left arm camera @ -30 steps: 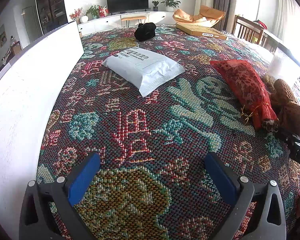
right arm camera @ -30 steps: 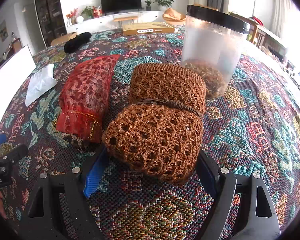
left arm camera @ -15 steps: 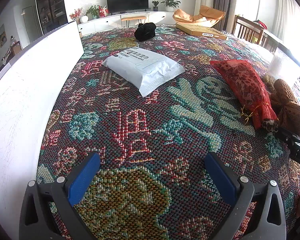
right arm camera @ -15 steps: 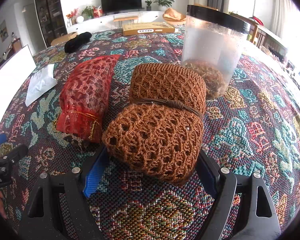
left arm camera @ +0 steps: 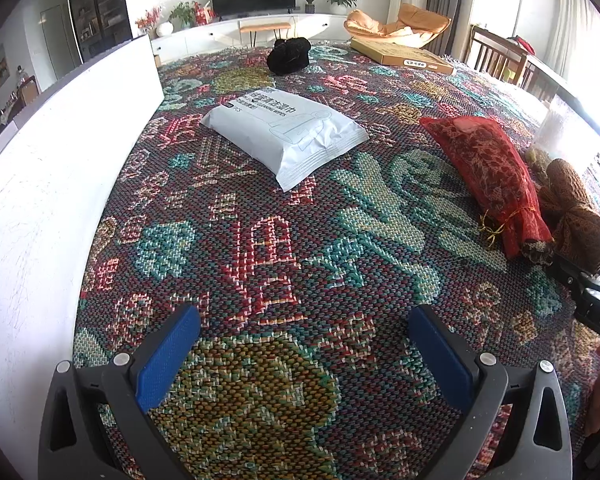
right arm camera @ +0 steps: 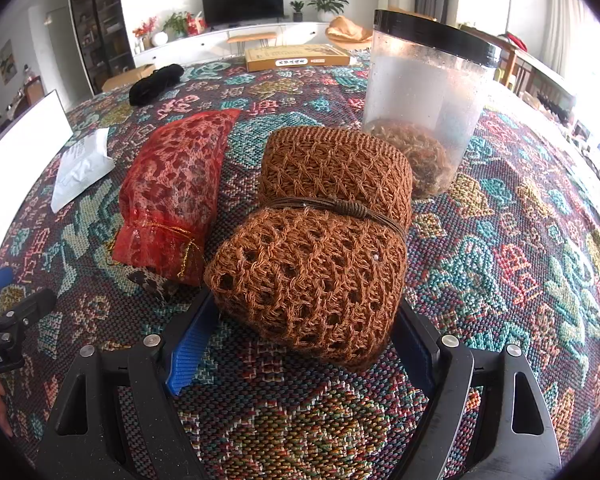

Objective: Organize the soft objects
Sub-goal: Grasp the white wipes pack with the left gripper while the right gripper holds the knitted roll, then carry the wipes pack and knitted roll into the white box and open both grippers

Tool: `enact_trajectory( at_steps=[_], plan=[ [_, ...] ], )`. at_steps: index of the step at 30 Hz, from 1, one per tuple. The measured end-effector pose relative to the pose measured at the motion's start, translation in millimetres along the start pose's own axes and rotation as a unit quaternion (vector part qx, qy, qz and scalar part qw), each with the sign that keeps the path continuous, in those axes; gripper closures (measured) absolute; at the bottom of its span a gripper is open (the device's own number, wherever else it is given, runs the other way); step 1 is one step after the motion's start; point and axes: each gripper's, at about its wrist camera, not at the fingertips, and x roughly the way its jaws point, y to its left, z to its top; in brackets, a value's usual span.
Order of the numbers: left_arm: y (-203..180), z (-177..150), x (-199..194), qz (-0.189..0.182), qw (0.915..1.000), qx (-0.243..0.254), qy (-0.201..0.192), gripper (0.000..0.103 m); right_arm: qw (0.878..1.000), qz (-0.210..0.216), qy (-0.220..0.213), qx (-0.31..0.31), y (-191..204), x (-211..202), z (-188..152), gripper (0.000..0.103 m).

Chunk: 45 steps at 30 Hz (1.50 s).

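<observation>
Spreading across both views: woven patterned tablecloth (left arm camera: pixel 268 248), red, teal and gold motifs, carrying everything. Running along its left edge in the left wrist view: white panel (left arm camera: pixel 48 184), standing upright. Standing at far right of the cloth in the right wrist view: clear plastic jar (right arm camera: pixel 428 96) with black rim, holding brown fibrous stuff at the bottom. Lying mid-cloth: white wet-wipes pack (left arm camera: pixel 286 130), flat, well apart from the rest. Lying just in front of the jar: brown knitted net bag (right arm camera: pixel 320 248), cinched at the middle by a dark cord, near end bulging toward the camera. Bracketing that near end: right gripper (right arm camera: pixel 300 320), blue pads on either side of the bag and touching or nearly touching it; cannot tell whether squeezing or merely framing it. Lying just left of the net bag, touching it low down: red mesh drawstring pouch (right arm camera: pixel 176 188), gold tie at its near end. Resting at the far edge: flat tan cardboard box (right arm camera: pixel 300 58) and black fabric bundle (right arm camera: pixel 156 82). Hovering low over bare cloth: left gripper (left arm camera: pixel 300 344), jaws spread wide, holding nothing.
</observation>
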Motion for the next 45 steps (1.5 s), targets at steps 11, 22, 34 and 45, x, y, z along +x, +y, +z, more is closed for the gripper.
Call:
enact_trajectory(
  at_steps=[11, 22, 34, 45],
  plan=[
    [39.4, 129.5, 42.7, -0.086, 0.9826, -0.158, 0.045, 0.0, 1.0, 0.0, 0.0, 0.0, -0.2, -0.2, 0.0, 0.019],
    [28.9, 134.2, 80.4, 0.029, 0.9949, -0.084, 0.048, 0.022, 0.989, 0.105, -0.028, 0.104, -35.3, -31.3, -12.1, 0.02],
    [42.5, 52.8, 1.3, -0.057, 0.9962, -0.065, -0.01, 0.03, 0.988, 0.094, 0.04, 0.12, -49.6, -18.2, 27.8, 0.035],
    [118.4, 30.4, -168.8, -0.113, 0.9795, -0.104, -0.131, 0.031, 0.973, 0.219, -0.067, -0.017, 84.4, -165.0, 84.4, 0.035]
  ],
)
